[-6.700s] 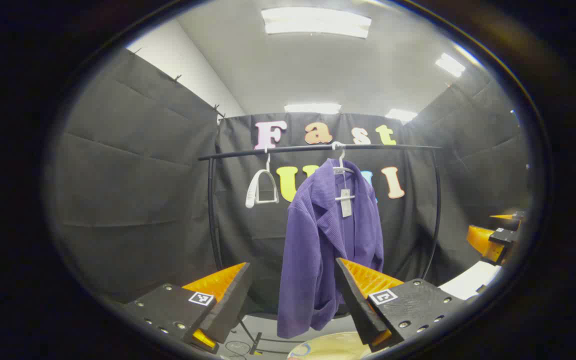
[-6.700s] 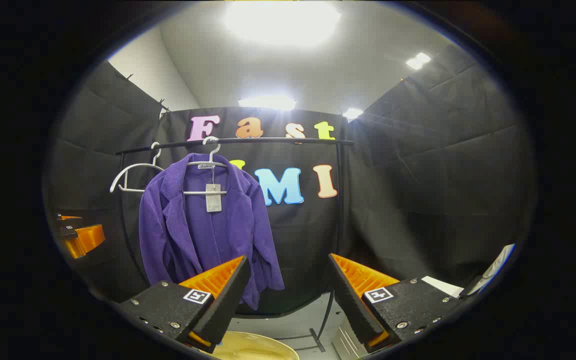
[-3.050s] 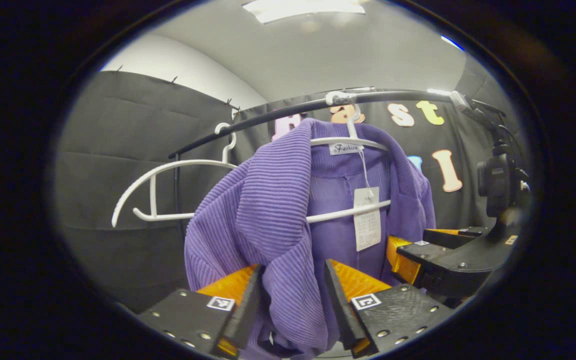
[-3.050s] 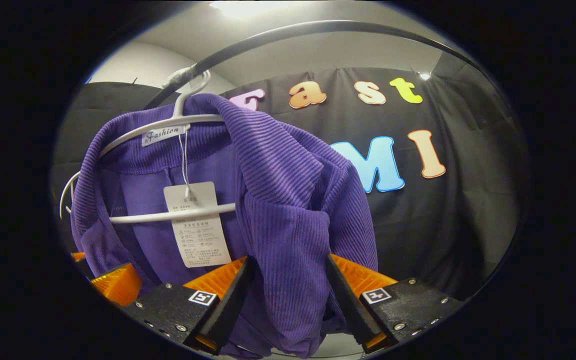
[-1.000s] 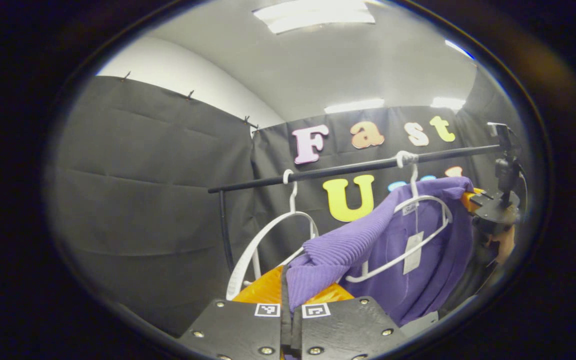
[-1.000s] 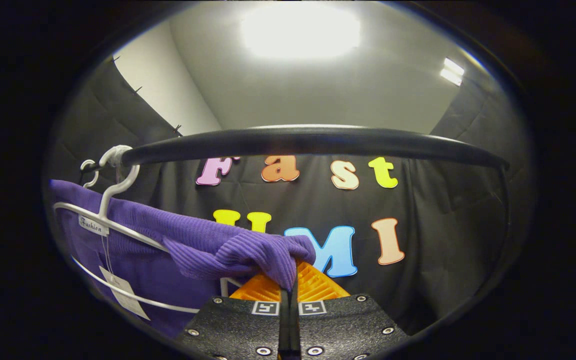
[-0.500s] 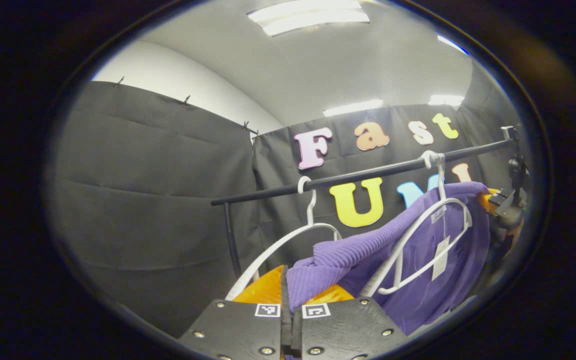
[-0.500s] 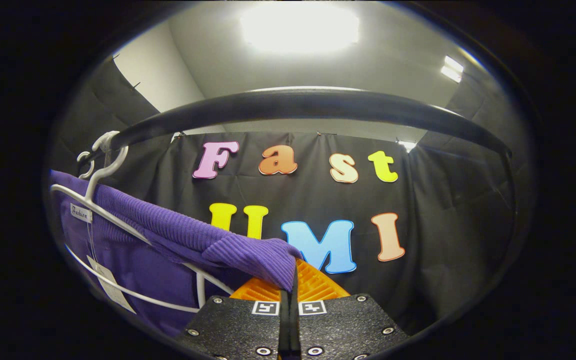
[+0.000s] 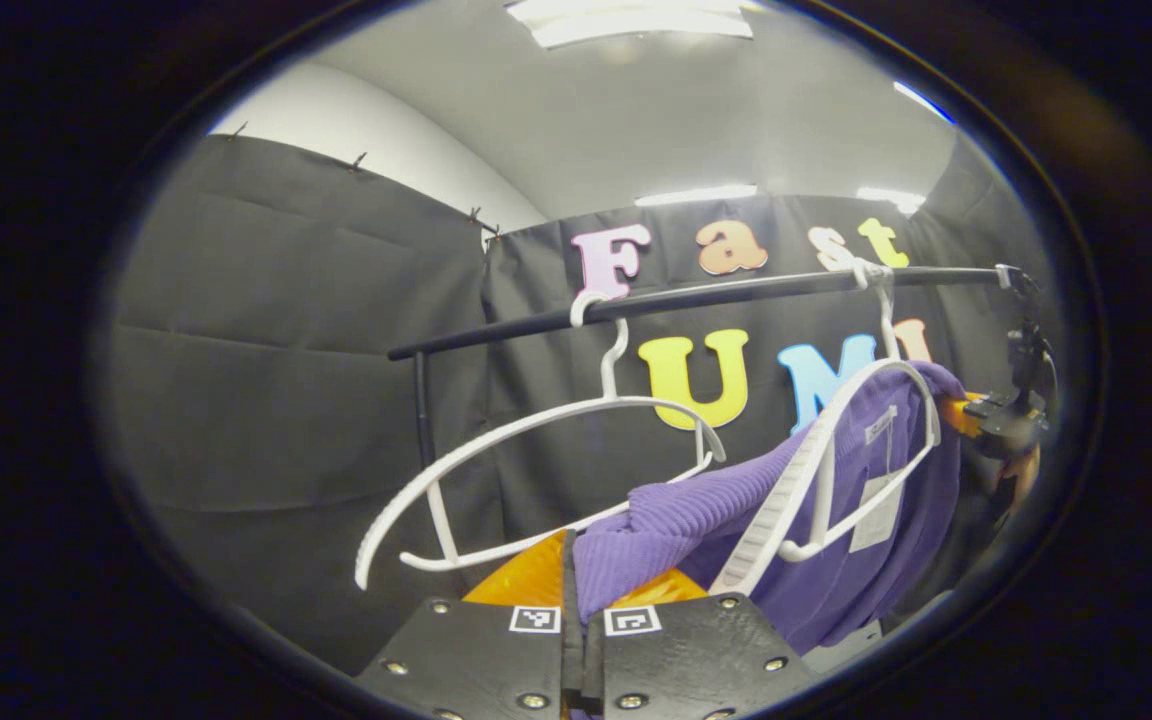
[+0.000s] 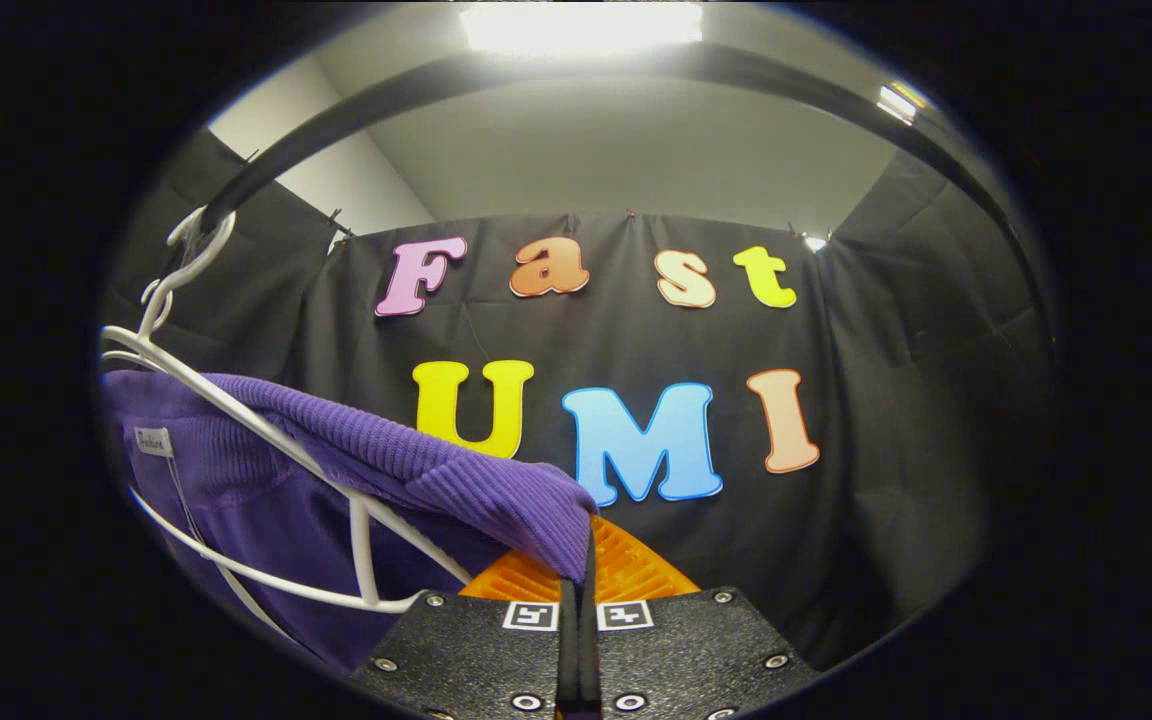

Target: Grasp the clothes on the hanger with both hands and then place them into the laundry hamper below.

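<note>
1. Pinching a fold of the purple garment (image 9: 706,505), the left gripper (image 9: 576,585) has its fingers pressed together at the bottom of the left gripper view, the ribbed cloth bunched between them and spilling over to the right.
2. Clamped the same way, the right gripper (image 10: 581,560) in the right gripper view has its fingers closed on another edge of the purple garment (image 10: 386,470), which stretches away to the left.
3. Between the two grips the garment hangs partly draped over a white hanger (image 9: 836,470), whose lower bar and one arm lie bare in front of the cloth; a paper tag (image 9: 874,505) dangles from the collar.
4. That hanger's hook sits on the black rail (image 9: 696,298) toward its right end; a second, empty white hanger (image 9: 536,460) hangs toward the rail's left end, tilted, just beside the garment.
5. Near the right edge of the left gripper view the other gripper (image 9: 1001,420) is small and partly cut off, touching the garment's far shoulder; its fingers are hard to make out there.
6. In the right gripper view the rail (image 10: 576,75) arches close overhead, and the garment's lower part is cut off below.
</note>
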Action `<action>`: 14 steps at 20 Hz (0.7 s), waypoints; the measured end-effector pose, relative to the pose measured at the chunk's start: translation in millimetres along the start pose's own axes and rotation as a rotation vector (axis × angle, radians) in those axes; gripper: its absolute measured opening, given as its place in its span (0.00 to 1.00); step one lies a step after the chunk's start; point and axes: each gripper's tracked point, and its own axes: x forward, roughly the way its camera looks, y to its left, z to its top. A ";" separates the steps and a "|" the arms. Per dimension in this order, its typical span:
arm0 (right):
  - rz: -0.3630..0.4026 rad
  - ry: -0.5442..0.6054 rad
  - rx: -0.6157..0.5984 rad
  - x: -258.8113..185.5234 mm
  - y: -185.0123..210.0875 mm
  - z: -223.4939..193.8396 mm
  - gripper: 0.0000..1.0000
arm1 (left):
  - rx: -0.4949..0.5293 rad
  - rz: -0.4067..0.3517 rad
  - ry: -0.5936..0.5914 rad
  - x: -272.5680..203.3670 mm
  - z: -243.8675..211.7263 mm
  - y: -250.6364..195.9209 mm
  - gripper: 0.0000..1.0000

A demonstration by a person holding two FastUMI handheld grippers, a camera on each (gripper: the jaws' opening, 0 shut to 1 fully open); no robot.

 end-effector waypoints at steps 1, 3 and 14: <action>-0.017 0.022 0.008 2.8 -3.4 -8.7 0.00 | -0.004 0.002 0.005 0.3 -4.0 -2.1 0.01; -0.022 0.095 0.061 8.1 -6.0 -31.5 0.00 | -0.017 -0.001 0.032 2.3 -18.1 -4.9 0.01; 0.005 0.228 0.061 -29.1 -0.6 -96.6 0.00 | -0.044 -0.013 0.105 -4.1 -71.2 -12.6 0.01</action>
